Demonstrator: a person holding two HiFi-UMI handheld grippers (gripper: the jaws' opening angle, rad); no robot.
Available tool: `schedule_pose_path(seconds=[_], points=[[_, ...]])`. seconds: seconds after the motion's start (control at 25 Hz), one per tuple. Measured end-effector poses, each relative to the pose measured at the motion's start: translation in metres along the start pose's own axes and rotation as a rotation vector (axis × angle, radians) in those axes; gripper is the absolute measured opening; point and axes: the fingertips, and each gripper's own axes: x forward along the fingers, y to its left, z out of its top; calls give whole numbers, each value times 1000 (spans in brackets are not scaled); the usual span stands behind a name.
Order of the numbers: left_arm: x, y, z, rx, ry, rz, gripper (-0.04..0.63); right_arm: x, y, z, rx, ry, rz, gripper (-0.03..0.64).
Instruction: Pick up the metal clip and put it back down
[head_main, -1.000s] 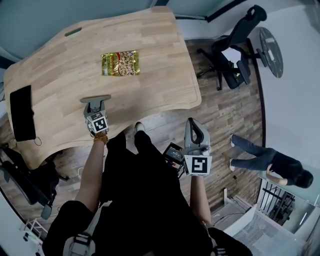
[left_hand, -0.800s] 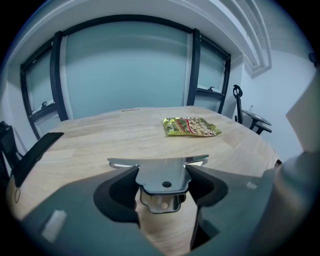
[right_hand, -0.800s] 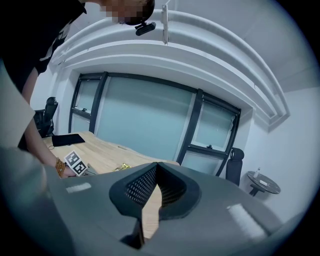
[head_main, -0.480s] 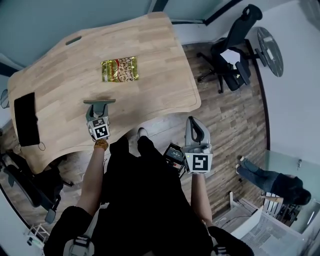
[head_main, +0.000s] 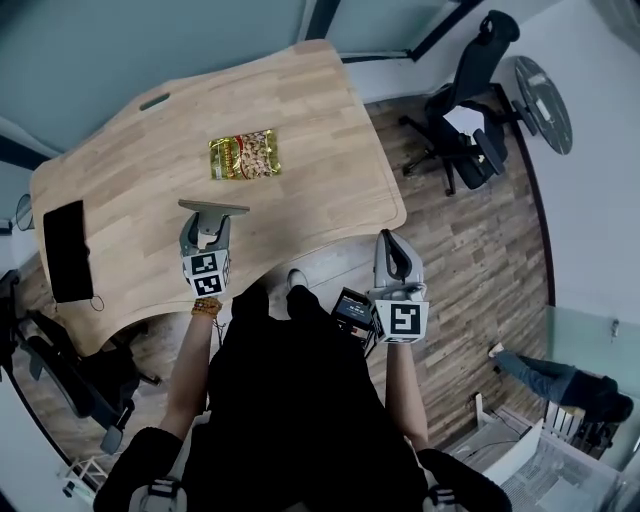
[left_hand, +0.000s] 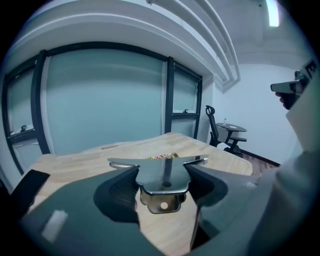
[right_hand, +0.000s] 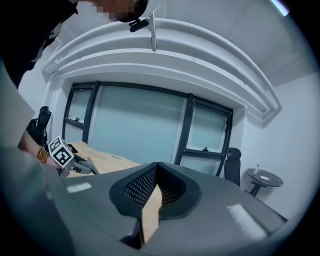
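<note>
At the far left of the head view a flat black device (head_main: 68, 250) lies on the wooden table (head_main: 320, 130), near its left edge. Right of it, left of centre, the left gripper (head_main: 213, 215) has its jaws clamped on the metal clip (head_main: 213, 208), which sits crosswise at the jaw tips over the table's near part. In the left gripper view the clip (left_hand: 161, 167) fills the gap between the two dark jaws of that gripper (left_hand: 163, 175), its wide flat wings spread to both sides and bare wood showing below it. Above it in the head view, a yellow snack packet (head_main: 244, 155) lies flat on the table, well apart from the clip. Right of centre, the right gripper (head_main: 392, 248) hangs off the table over the wooden floor (head_main: 470, 260). In its own view, the right gripper (right_hand: 157, 170) has its jaws together with nothing between them. An office chair (head_main: 470, 120) stands at the upper right.
</note>
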Motion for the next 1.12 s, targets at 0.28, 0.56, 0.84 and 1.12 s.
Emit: schedule_pose_path(seconds=[0.28, 0.56, 0.84, 1.12], points=[[-27, -31, 76, 17, -141, -58, 305, 7, -10, 6, 30, -40, -2, 21], [-65, -62, 140, 40, -268, -118, 305, 19, -1, 17, 45, -77, 45, 23], [-103, -74, 173, 77, -350, -90, 305, 33, 30, 42, 64, -136, 142, 21], [-129, -74, 193, 109, -410, -20, 305, 35, 82, 82, 81, -261, 308, 21]])
